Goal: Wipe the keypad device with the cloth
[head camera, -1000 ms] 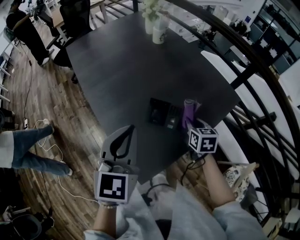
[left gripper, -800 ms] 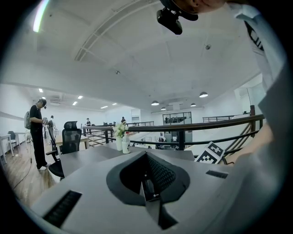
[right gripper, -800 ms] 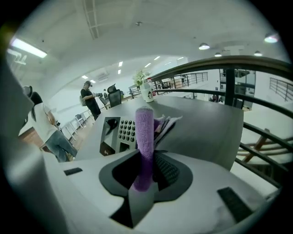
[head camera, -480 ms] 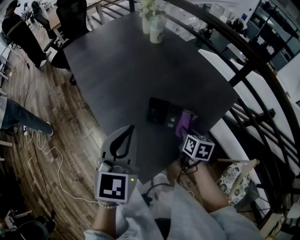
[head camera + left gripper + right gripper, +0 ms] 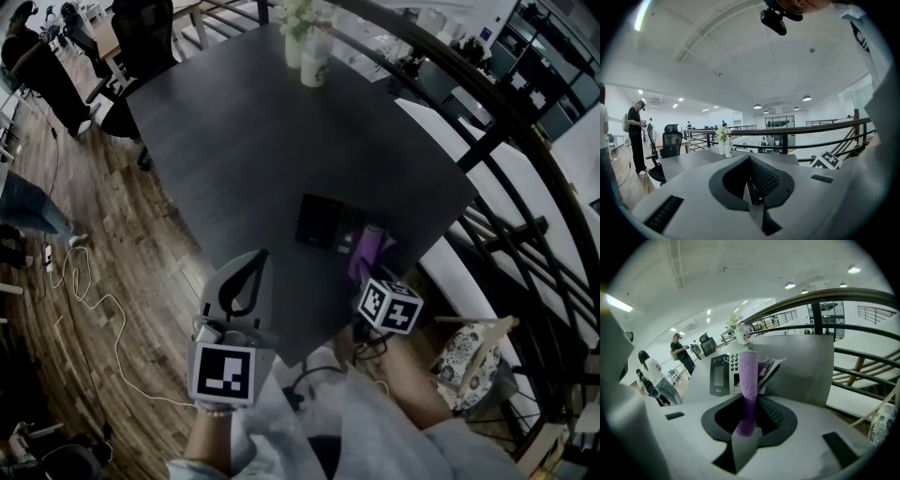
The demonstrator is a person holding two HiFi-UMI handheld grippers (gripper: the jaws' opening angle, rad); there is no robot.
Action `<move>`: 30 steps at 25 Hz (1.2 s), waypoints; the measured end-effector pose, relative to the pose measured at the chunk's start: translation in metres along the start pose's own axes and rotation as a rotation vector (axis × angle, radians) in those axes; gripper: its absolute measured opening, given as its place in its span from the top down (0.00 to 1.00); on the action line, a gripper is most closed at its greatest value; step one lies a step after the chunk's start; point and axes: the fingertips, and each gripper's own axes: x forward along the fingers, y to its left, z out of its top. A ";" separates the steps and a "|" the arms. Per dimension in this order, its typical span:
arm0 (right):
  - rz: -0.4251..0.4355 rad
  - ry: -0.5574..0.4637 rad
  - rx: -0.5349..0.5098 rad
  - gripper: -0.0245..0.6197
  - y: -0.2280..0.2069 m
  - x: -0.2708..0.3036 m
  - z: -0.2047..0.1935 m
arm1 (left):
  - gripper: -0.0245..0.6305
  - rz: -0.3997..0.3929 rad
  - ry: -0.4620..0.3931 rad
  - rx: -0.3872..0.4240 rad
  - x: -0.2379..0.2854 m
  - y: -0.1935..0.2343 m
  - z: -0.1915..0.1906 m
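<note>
Purple cloth [image 5: 749, 376] pinched in right tool [image 5: 749, 422], just beside keypad device [image 5: 722, 374], left tool [image 5: 753, 193] closed on nothing

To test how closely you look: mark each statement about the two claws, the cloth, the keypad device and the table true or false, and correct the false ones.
1. The right claw grips a purple cloth. True.
2. The keypad device lies on the dark table. True.
3. The left claw grips the keypad device. False: it is shut on nothing.
4. The table's far end is bare. False: a vase of flowers stands there.
</note>
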 end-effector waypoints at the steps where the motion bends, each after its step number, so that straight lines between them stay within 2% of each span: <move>1: -0.004 -0.004 -0.001 0.83 0.002 -0.001 0.000 | 0.95 0.001 0.000 -0.001 -0.001 0.001 0.000; 7: -0.050 -0.047 -0.059 0.83 0.013 -0.004 0.002 | 0.95 0.006 -0.002 -0.005 -0.006 0.007 0.000; 13: -0.046 -0.090 -0.115 0.83 0.034 -0.001 0.008 | 0.95 0.021 -0.001 -0.016 -0.012 0.016 -0.004; 22: 0.015 -0.067 -0.195 0.83 0.073 0.020 0.007 | 0.95 0.069 0.007 -0.026 -0.024 0.032 -0.009; 30: 0.109 -0.029 -0.268 0.83 0.110 0.031 0.001 | 0.95 0.127 0.010 -0.038 -0.034 0.050 -0.012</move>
